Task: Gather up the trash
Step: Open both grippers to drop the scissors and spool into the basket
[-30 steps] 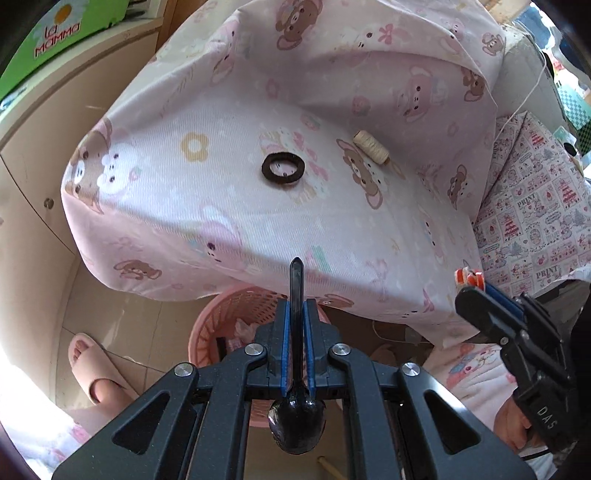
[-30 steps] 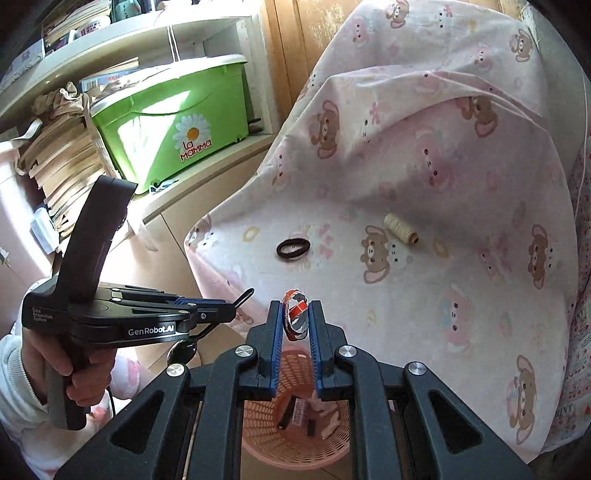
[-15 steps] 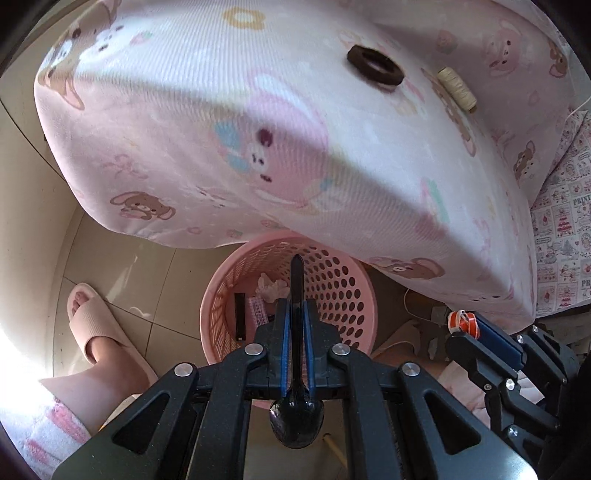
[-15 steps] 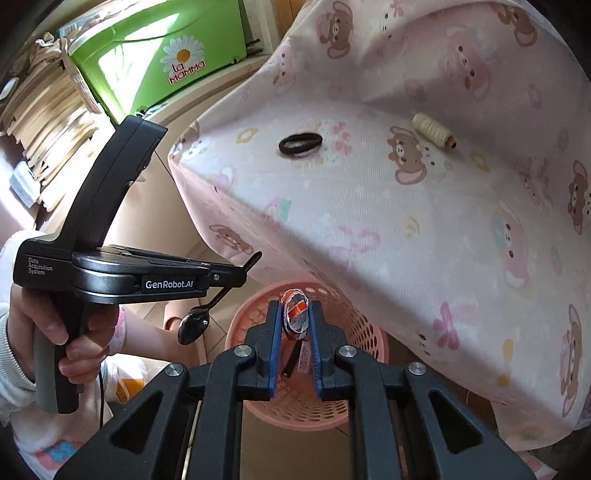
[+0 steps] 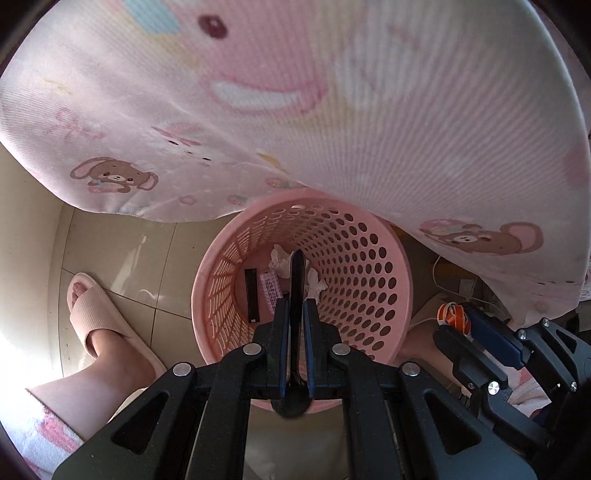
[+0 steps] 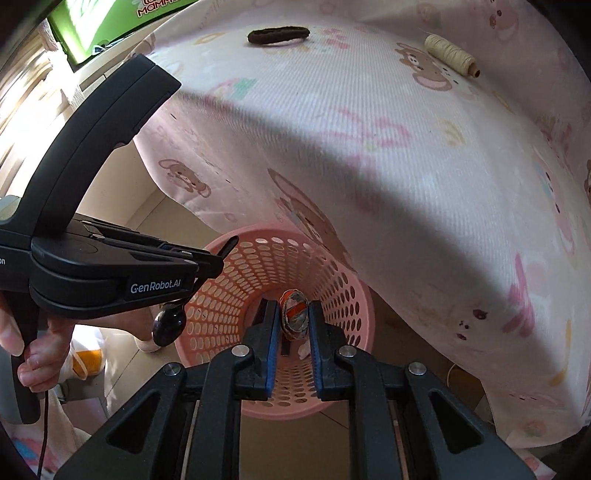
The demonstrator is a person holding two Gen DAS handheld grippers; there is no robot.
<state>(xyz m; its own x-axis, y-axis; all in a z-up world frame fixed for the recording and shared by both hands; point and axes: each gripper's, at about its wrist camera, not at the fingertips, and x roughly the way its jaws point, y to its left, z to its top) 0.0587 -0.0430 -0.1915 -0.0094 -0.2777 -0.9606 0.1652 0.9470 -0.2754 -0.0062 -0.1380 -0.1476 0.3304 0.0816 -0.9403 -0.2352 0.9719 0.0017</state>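
Left gripper [image 5: 295, 314] fingers clamp a black spoon [image 5: 296, 273]; right gripper [image 6: 294, 321] fingers clamp a crumpled wrapper [image 6: 294, 312], both above pink basket [image 5: 391, 266].

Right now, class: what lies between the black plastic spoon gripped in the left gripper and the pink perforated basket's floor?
Only open air, in the left wrist view: the spoon hangs above the basket.

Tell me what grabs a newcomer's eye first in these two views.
The pink perforated basket on the floor under the draped bear-print cloth, scraps already inside. The left gripper is shut on a black spoon above it; the right gripper is shut on a crumpled orange-and-white wrapper. A dark hair tie lies on the cloth.
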